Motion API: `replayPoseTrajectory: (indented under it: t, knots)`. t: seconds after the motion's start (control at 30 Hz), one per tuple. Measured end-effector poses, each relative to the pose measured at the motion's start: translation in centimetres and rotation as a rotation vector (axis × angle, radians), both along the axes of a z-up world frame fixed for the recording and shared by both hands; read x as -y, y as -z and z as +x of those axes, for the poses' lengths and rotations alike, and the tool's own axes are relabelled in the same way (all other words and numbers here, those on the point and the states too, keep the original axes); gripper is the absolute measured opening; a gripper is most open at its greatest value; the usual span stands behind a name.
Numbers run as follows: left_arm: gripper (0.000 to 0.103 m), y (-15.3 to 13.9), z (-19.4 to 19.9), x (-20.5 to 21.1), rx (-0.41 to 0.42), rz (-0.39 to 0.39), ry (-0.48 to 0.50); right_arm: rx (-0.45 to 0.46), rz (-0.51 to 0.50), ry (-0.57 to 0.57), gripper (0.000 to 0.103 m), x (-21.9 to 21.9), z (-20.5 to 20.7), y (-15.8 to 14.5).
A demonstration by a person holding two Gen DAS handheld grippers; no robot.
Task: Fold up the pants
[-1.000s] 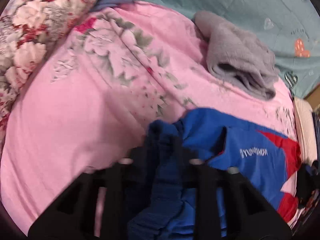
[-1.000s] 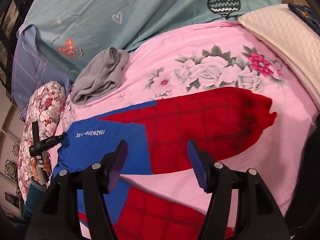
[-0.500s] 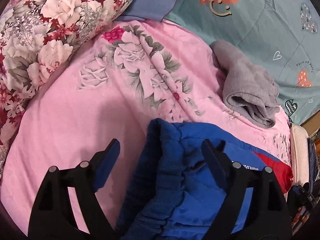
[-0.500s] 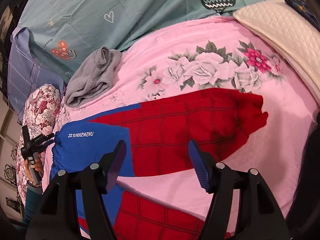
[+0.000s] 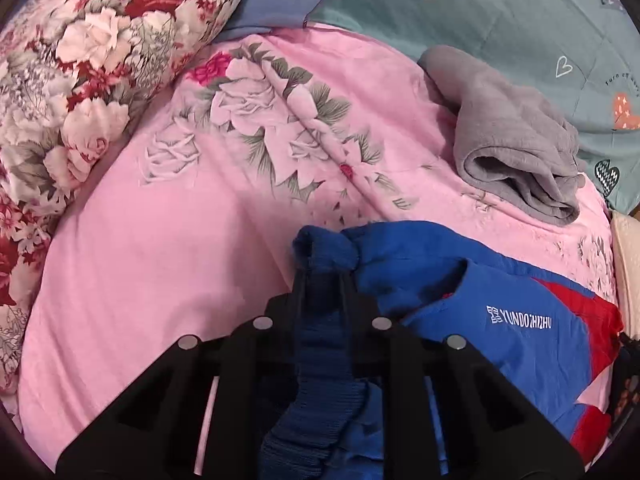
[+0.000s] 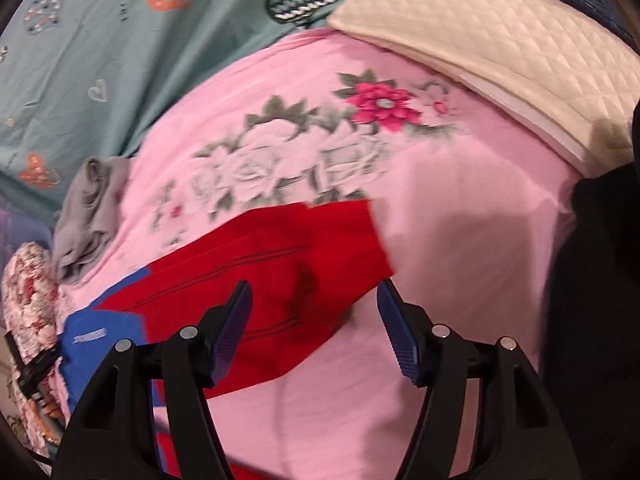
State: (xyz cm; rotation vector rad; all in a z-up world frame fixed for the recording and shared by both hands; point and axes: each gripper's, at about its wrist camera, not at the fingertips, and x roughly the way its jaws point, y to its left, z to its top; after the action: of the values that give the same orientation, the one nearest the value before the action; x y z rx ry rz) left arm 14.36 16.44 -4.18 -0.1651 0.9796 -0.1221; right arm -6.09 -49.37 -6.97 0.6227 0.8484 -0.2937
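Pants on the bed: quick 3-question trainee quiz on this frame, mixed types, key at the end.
1. True or false: the left gripper is shut on the blue waistband of the pants.
2. The right gripper is: A) shut on the red leg B) open above the red leg C) out of view.
3. Fill in: the folded garment lying apart from the pants is ____ in colour.

Key: 1 true; 2 B; 3 grey.
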Motion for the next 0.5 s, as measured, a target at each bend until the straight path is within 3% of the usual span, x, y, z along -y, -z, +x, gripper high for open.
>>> replayPoseTrajectory:
  t: [0.1,0.17,0.27,0.33,0.37,0.4,0.43,0.47,0.5]
  knots:
    - [0.016,0.0,-0.2,0.3,0.012,0.018,-0.001,0.01,0.062,-0.03,0.059,0.5,0.7,1.5]
    - [0.016,-0.1,-0.2,0.6,0.02,0.029,-0.002,0.02,0.057,-0.068,0.029,0.3,1.1,1.3]
    - [0.016,-0.1,-0.2,0.5,0.019,0.029,0.001,0.071,0.002,-0.072,0.025,0.4,0.4,-0.9]
    - [0.019,0.1,0.0,0.5,0.014,0.025,0.002,0.044,-0.026,-0.051,0.025,1.2,0.1,-1.3]
    - [0.025,0.1,0.0,0.5,0.013,0.03,-0.002,-0.014,-0.072,-0.055,0.028,1.2,0.4,-0.9]
    - [0.039,0.2,0.1,0.5,0.012,0.037,-0.006,-0.085,-0.123,-0.067,0.031,0.9,0.9,-0.4]
    - [0.052,0.2,0.2,0.5,0.012,0.033,-0.002,-0.128,-0.172,-0.067,0.044,0.5,1.2,-0.2]
    - [0.075,0.2,0.2,0.3,0.016,0.021,-0.008,-0.128,-0.21,-0.064,0.052,0.1,1.2,-0.6]
    - [0.084,0.2,0.2,0.0,0.022,0.003,-0.013,-0.1,-0.249,-0.064,0.053,-0.3,1.1,-1.5]
